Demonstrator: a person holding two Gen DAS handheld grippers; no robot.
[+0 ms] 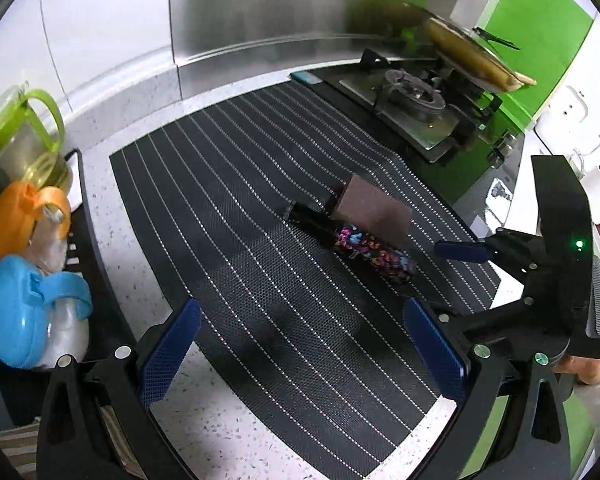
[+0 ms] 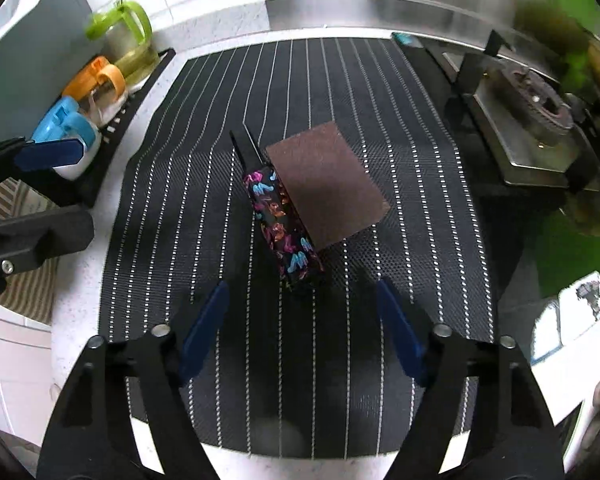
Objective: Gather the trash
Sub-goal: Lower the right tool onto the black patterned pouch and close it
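A black wrapper (image 2: 282,224) printed with pink, blue and orange marks lies on the black striped mat (image 2: 420,208). A brown rectangular block (image 2: 328,184) leans on its right side. My right gripper (image 2: 302,292) hovers over the near end of the wrapper, jaws apart, nothing between the pads. My left gripper (image 1: 300,316) stands open over bare mat, with the wrapper (image 1: 360,248) and the block (image 1: 374,210) ahead of it to the right. One blue finger (image 1: 460,250) of the right gripper shows beside them in the left wrist view.
Jars with green (image 1: 24,136), orange (image 1: 24,220) and blue (image 1: 24,312) lids stand in a black rack at the left. A gas stove (image 1: 416,100) with a lidded pan (image 1: 472,54) sits at the far right. A steel backsplash runs behind the speckled counter (image 1: 228,432).
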